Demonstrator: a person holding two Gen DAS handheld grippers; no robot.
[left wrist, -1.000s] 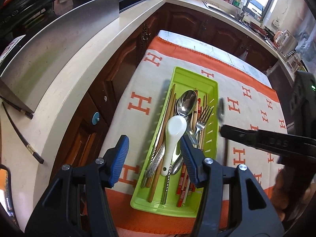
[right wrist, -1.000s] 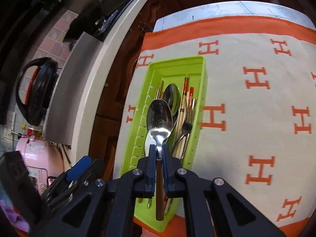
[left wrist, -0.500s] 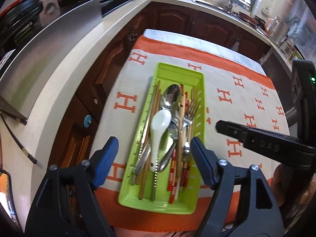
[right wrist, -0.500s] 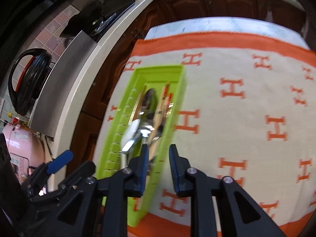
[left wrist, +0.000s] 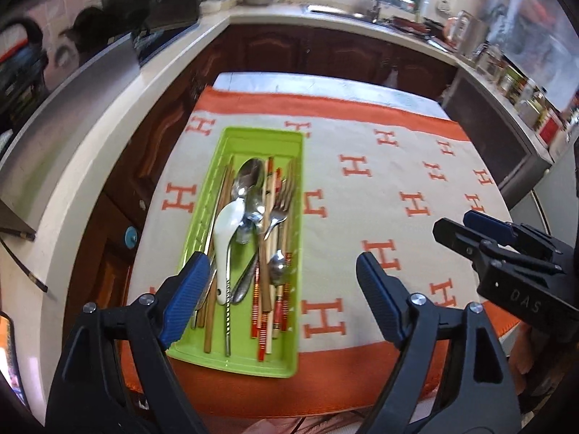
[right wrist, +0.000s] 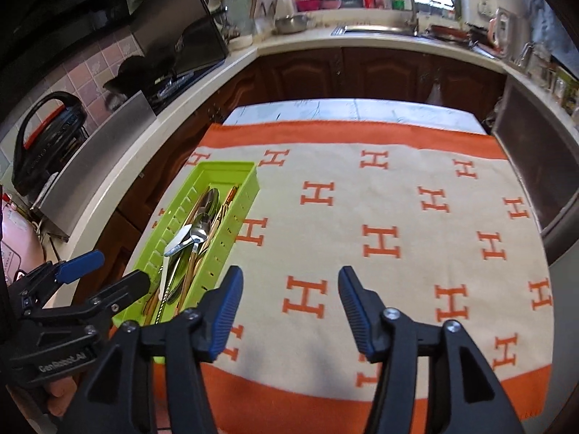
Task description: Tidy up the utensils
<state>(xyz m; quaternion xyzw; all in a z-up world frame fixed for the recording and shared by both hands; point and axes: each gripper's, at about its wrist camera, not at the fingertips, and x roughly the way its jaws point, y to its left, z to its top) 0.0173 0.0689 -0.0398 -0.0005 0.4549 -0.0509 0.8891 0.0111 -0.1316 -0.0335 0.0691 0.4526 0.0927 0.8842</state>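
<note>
A lime green tray (left wrist: 253, 137) (right wrist: 249, 191) lies on the left side of the cloth-covered table. It holds metal spoons (left wrist: 249, 177), a white ceramic spoon (left wrist: 228, 224), a fork (left wrist: 282, 206) and several chopsticks (left wrist: 269, 289). My left gripper (left wrist: 280, 289) hangs open above the tray's near end, nothing between its fingers. My right gripper (right wrist: 287, 309) is open and empty over bare cloth to the right of the tray. Each gripper shows in the other's view: the right gripper (left wrist: 470, 231) and the left gripper (right wrist: 105, 271).
An orange-and-cream cloth with H marks (right wrist: 380, 242) covers the table. A pale L-shaped counter (left wrist: 119, 137) over dark wood cabinets (right wrist: 362, 72) runs along the left and back. A sink (right wrist: 376, 29) sits under the window. A hand (right wrist: 58, 394) holds the left gripper.
The right gripper let go of the metal spoon into the tray, opened wide and drew back to the right. The left gripper opened wider and pulled back from the tray.
</note>
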